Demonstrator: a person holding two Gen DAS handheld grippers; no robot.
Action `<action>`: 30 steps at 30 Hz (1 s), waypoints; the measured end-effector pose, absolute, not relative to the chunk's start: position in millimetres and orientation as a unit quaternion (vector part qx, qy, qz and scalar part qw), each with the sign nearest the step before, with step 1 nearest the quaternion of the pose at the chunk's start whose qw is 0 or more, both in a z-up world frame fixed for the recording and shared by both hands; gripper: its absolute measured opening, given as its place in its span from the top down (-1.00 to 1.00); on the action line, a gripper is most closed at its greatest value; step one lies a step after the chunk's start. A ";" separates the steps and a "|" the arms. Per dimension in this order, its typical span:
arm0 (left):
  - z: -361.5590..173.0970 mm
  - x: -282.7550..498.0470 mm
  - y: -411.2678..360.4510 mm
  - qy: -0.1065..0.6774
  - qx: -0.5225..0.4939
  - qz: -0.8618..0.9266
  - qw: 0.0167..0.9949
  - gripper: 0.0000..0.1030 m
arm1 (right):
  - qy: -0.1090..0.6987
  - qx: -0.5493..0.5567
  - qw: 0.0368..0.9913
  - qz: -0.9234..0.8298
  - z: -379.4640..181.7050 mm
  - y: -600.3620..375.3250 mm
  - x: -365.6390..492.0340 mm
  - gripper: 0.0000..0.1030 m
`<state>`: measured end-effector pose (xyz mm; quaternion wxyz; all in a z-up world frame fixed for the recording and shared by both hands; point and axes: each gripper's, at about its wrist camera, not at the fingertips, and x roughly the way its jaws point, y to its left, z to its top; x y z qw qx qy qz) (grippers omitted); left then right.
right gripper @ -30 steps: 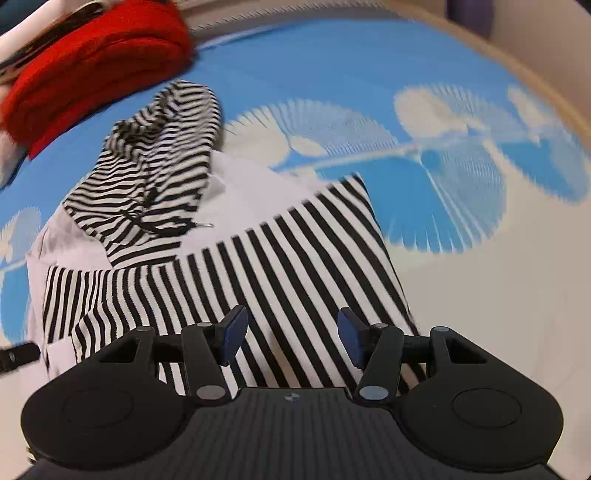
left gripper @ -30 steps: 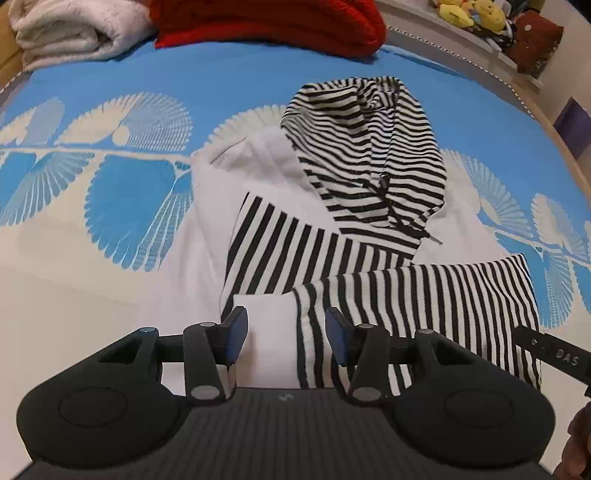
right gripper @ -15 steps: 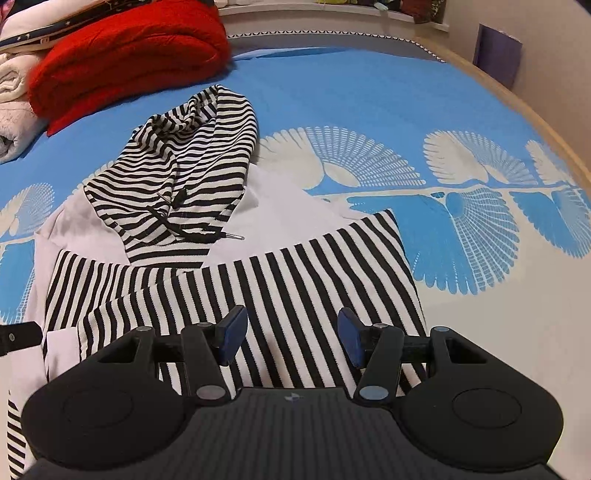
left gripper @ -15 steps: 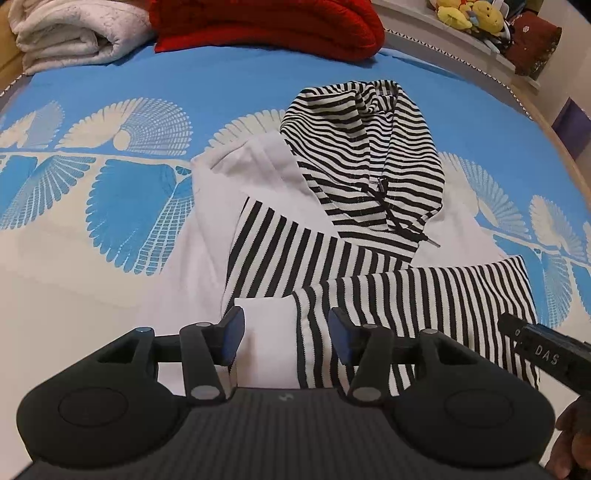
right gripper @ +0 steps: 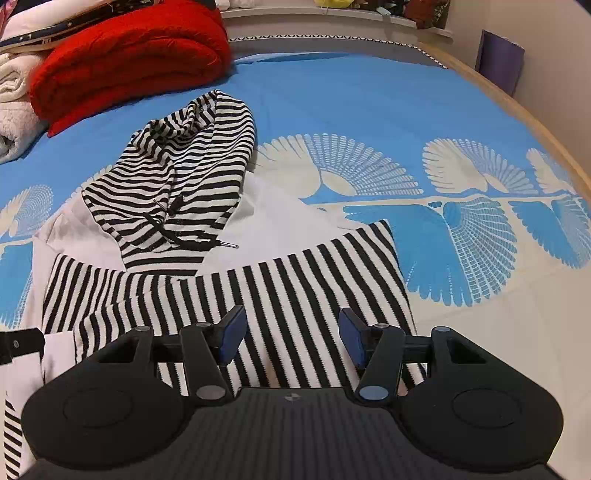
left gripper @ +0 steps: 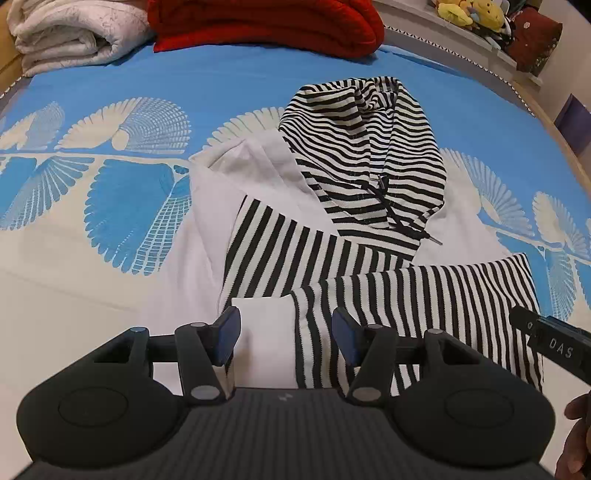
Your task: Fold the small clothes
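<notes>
A white hoodie with a black-and-white striped hood (left gripper: pixel 369 166) (right gripper: pixel 184 166) lies flat on the blue patterned bed, both striped sleeves folded across its body. My left gripper (left gripper: pixel 286 328) hovers over the white cuff (left gripper: pixel 264 343) of one sleeve. Its jaws are opening, and the cuff lies below the gap without either pad pressing on it. My right gripper (right gripper: pixel 291 328) stands open above the other striped sleeve (right gripper: pixel 295 288), not gripping it. One right-gripper finger (left gripper: pixel 554 343) shows at the right edge of the left wrist view.
A folded red blanket (left gripper: pixel 266 26) and a white blanket (left gripper: pixel 74 33) lie at the head of the bed. Plush toys (left gripper: pixel 469 11) sit on a shelf behind. The bed's wooden edge (right gripper: pixel 517 110) curves along the right. A hand (left gripper: pixel 576 435) shows at the lower right.
The left jaws have spread a little wider over the cuff. The right gripper has rolled and shifted slightly, so its view is now sharp. The hoodie has not moved.
</notes>
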<state>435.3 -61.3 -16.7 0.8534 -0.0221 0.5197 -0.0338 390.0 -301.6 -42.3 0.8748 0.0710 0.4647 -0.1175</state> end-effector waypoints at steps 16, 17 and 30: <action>-16.2 437.3 -72.8 0.516 -0.033 -0.041 0.855 -0.20 | 0.465 0.060 0.875 -0.122 -44.8 -308.9 386.4 -0.11; -16.5 437.1 -73.1 0.516 -0.031 -0.042 0.855 -0.20 | 0.464 0.059 0.875 -0.123 -44.5 -310.2 386.1 -0.11; -23.4 437.2 -82.9 0.520 -0.009 -0.043 0.853 -0.20 | 0.461 0.038 0.875 -0.143 -48.6 -344.1 372.5 -0.11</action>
